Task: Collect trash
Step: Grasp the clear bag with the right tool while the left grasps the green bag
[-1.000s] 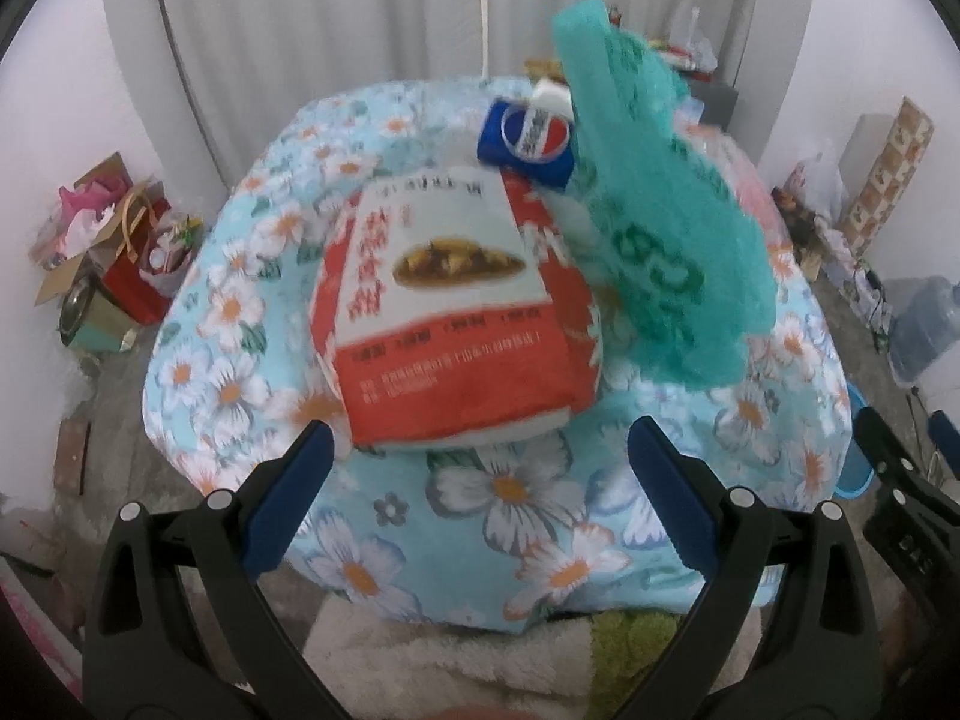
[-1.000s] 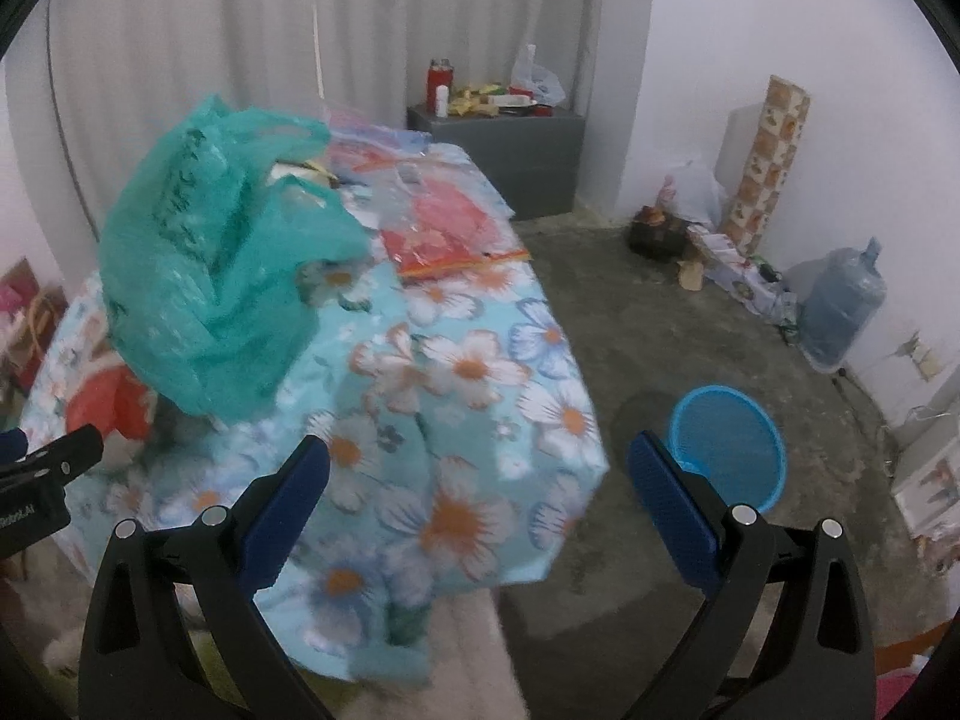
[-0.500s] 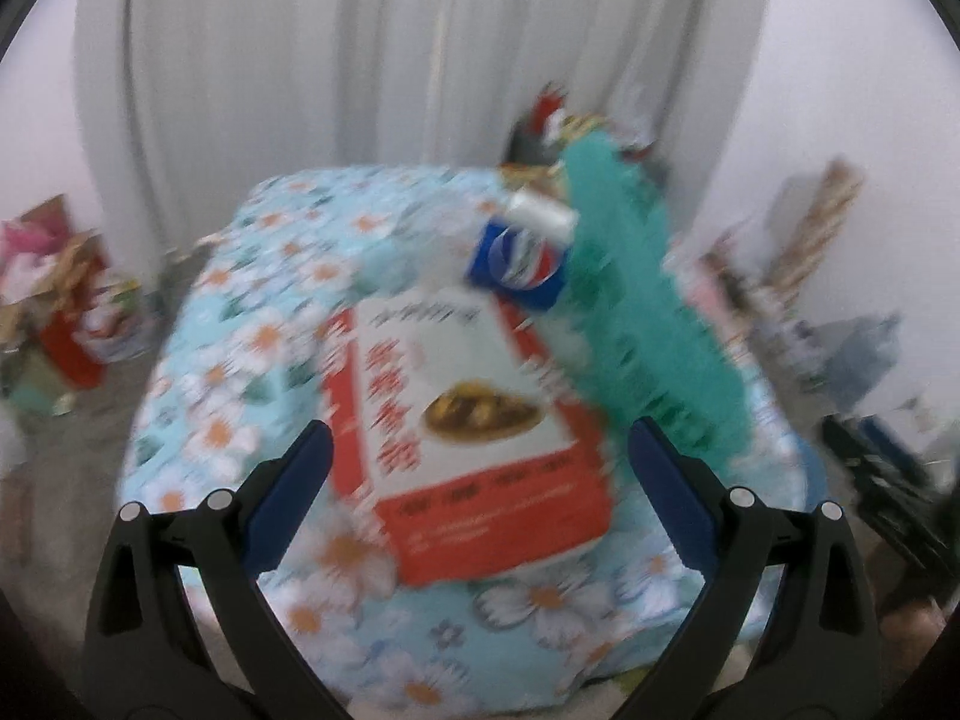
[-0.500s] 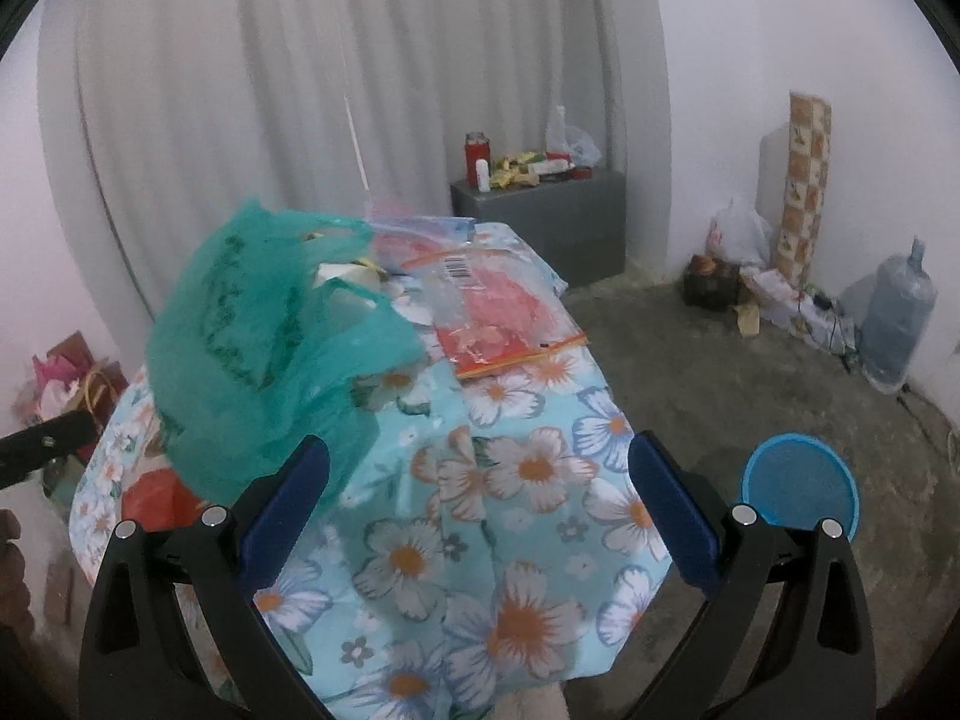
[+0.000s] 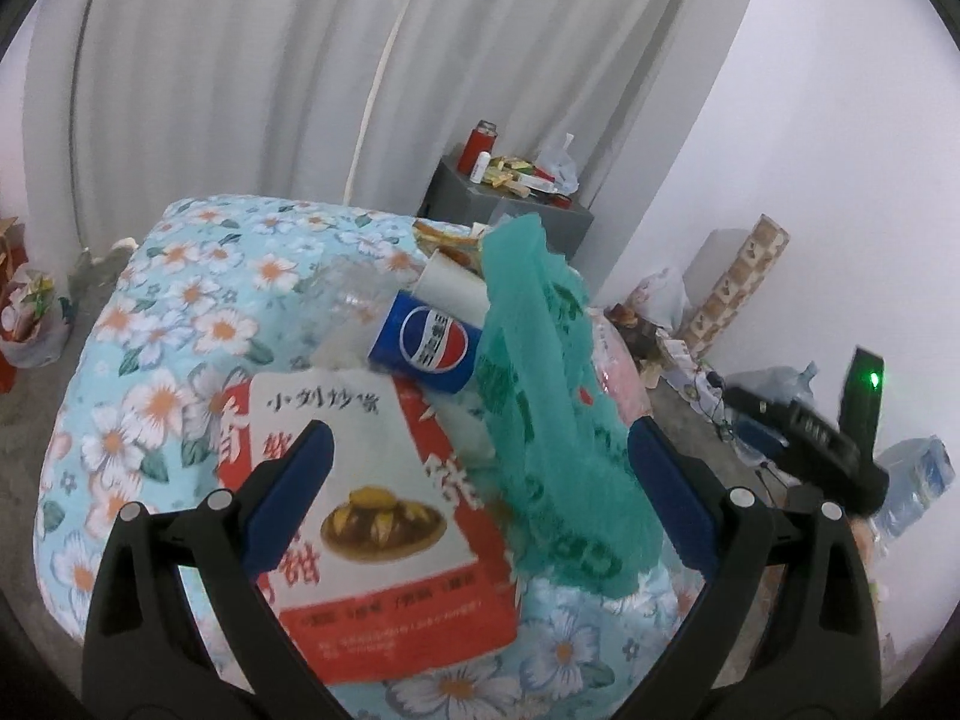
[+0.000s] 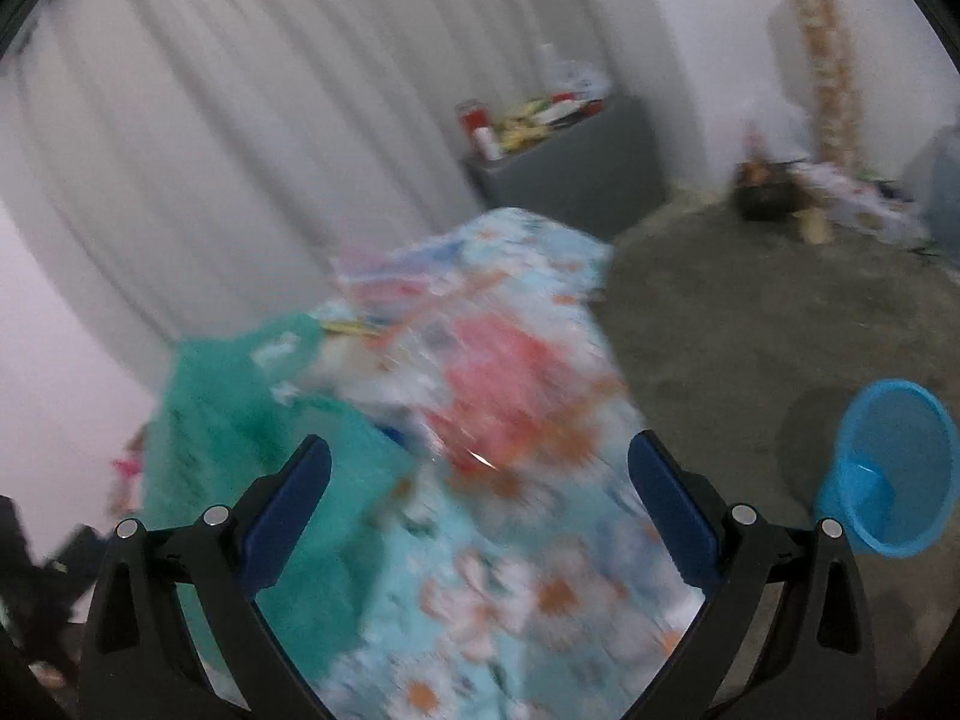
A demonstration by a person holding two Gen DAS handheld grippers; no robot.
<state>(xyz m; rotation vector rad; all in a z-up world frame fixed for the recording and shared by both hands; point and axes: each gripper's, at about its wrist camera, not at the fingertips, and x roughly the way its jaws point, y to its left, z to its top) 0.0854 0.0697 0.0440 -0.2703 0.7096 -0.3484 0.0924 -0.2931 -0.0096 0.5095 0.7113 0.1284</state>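
Observation:
A floral-clothed table [image 5: 180,312] holds trash. A red and white paper food bag [image 5: 384,516] lies at the near side. A blue Pepsi paper cup [image 5: 429,342] lies on its side behind it, beside a clear plastic bottle [image 5: 354,300]. A green plastic bag [image 5: 552,420] stands to the right. My left gripper [image 5: 474,510] is open and empty above the food bag. My right gripper [image 6: 480,516] is open and empty over the table; its view is blurred and shows the green bag [image 6: 240,420] and a red-printed clear wrapper [image 6: 504,384].
A blue plastic basket [image 6: 888,468] stands on the concrete floor right of the table. A grey cabinet [image 5: 510,210] with bottles stands by the curtain. Water jugs [image 5: 918,474] and clutter line the right wall. Bags sit on the floor at left [image 5: 30,318].
Both grippers have moved forward and tilted up over the table. The food bag now sits between the left fingers in view. The right view has swung right and blurred. Both stay open.

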